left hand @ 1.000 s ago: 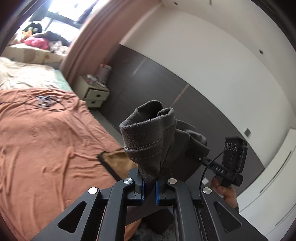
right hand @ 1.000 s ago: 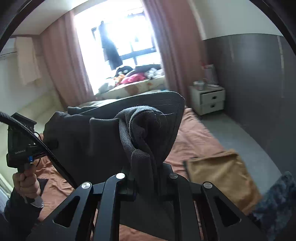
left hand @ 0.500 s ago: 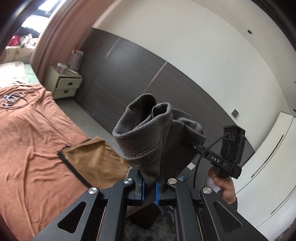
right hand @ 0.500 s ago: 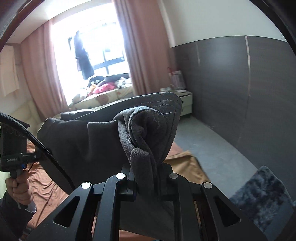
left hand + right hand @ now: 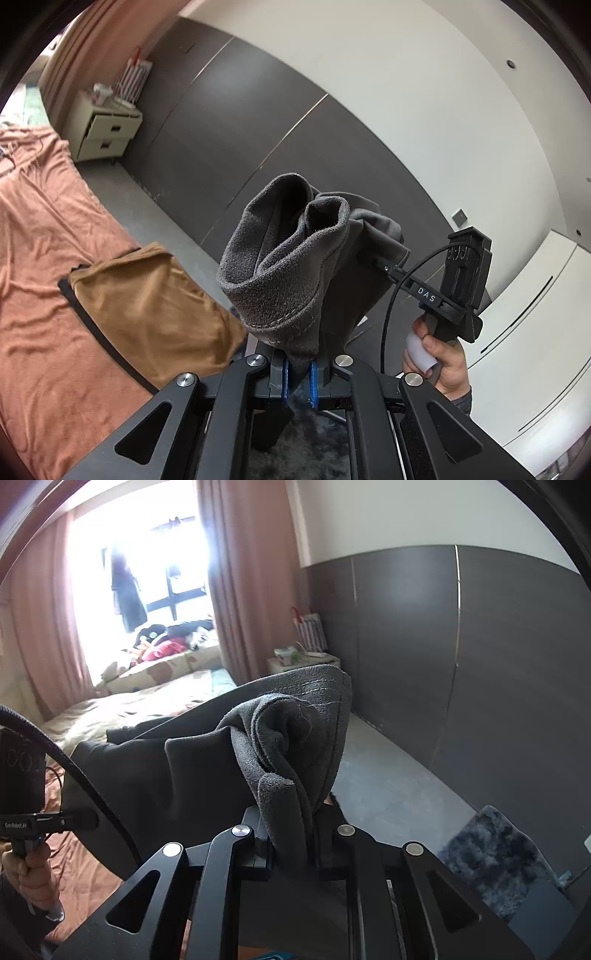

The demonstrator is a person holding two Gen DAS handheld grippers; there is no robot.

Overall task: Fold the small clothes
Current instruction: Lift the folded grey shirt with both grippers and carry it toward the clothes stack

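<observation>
Both grippers hold one dark grey garment [image 5: 288, 266] up in the air: the left gripper [image 5: 297, 380] has its jaws clamped on one bunched edge, the right gripper [image 5: 291, 853] on another. A folded tan cloth [image 5: 147, 306] lies on the orange bed [image 5: 40, 236] at left.

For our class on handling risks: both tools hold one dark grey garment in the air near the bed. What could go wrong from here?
1. Each tool, left and right, pinches only a bunched edge of the grey garment, so it might slip free.
2. The cloth sags between them and could land creased.
3. It might drop onto the brown garment already on the bed.
</observation>
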